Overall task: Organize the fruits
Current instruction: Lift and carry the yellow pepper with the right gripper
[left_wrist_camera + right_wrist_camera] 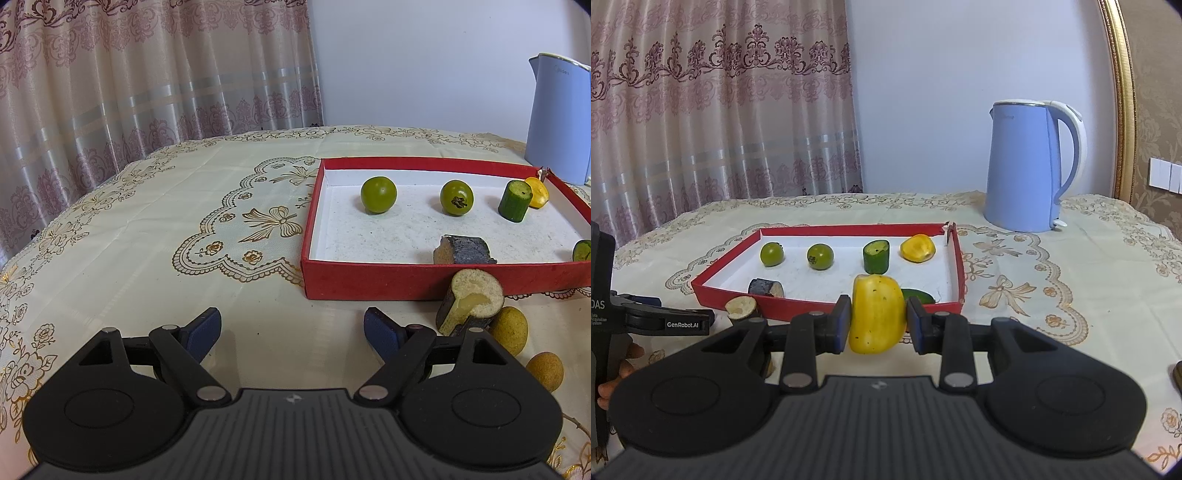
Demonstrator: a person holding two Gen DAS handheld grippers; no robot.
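Edges: red box (369, 284) is set on the cloth-covered table (184, 229), its near wall low and its white floor partly bare between the pieces; the same box is seen from the right wrist view (713, 295).
Open room: a wide stretch of bare cloth is seen left of the box in the left wrist view; more cloth lies right of the box, before the blue kettle (1023, 166).
Left gripper (291, 328): held low over the cloth, just short of the box's near wall, fingers spread wide with nothing between the blue pads (205, 328).
Right gripper (877, 319): held level before the box's near wall, fingers closed on the yellow pepper piece (877, 314), one pad pressed on each side.
Yellow pepper piece: gripped upright between the pads, its top seen against the box floor; whether it is already over the box cannot be told.
Inside the box: two green tomatoes (772, 254) (820, 256), a cucumber stub (876, 256) standing upright, a yellow pepper half (918, 248) by the far right corner, a dark eggplant piece (765, 287) against the near wall, and a green slice (918, 295) behind the right finger.
Outside the box: an eggplant chunk (469, 299) leans at the near wall, beside the left gripper's right finger; two small brownish-yellow fruits (508, 328) (545, 369) lie just beyond it.
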